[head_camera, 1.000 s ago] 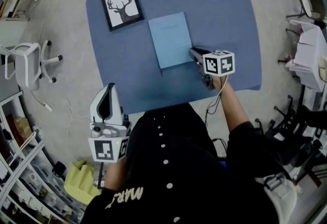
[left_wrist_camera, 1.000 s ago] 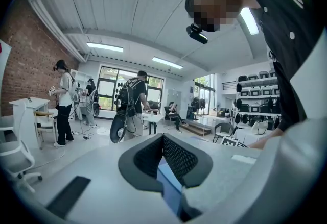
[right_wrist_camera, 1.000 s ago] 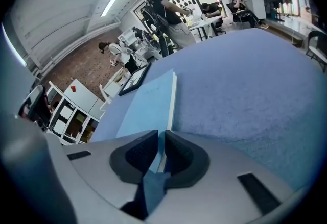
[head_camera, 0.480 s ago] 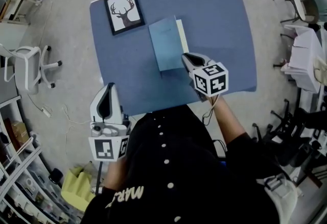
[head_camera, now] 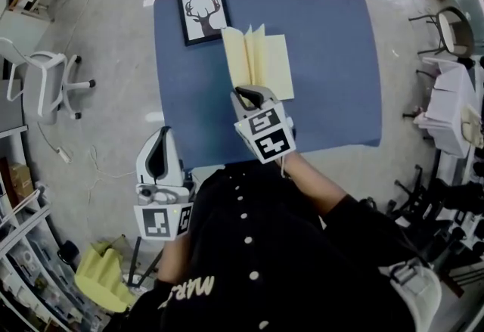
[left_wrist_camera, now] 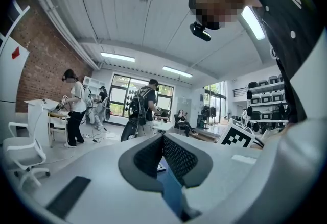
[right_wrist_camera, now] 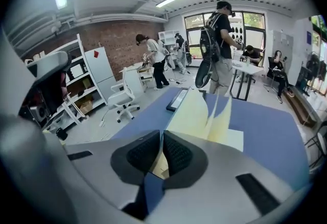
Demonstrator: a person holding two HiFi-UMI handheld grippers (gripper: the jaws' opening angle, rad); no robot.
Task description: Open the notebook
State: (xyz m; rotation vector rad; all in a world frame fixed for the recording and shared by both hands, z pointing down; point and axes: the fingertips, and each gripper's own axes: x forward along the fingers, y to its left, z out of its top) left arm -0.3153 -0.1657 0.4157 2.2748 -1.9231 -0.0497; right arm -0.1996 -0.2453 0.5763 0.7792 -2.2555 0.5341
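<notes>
Right gripper view: your right gripper (right_wrist_camera: 160, 142) jaws, just closing, pinch the notebook (right_wrist_camera: 196, 110) cover. Left gripper (left_wrist_camera: 162, 142) jaws together, empty. Only head view shows the notebook lying open right of the deer picture (head_camera: 203, 13) on the bench (head_camera: 333, 81).

Blue table (head_camera: 333, 58) with framed deer picture (head_camera: 203, 13) and open notebook (head_camera: 268, 66).

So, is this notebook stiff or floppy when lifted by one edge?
Likely floppy: the lifted cover curves instead of staying flat. The pages seem light and loose, since several fan up unsupported. The notebook probably won't tip; the rest lies flat on the table.
</notes>
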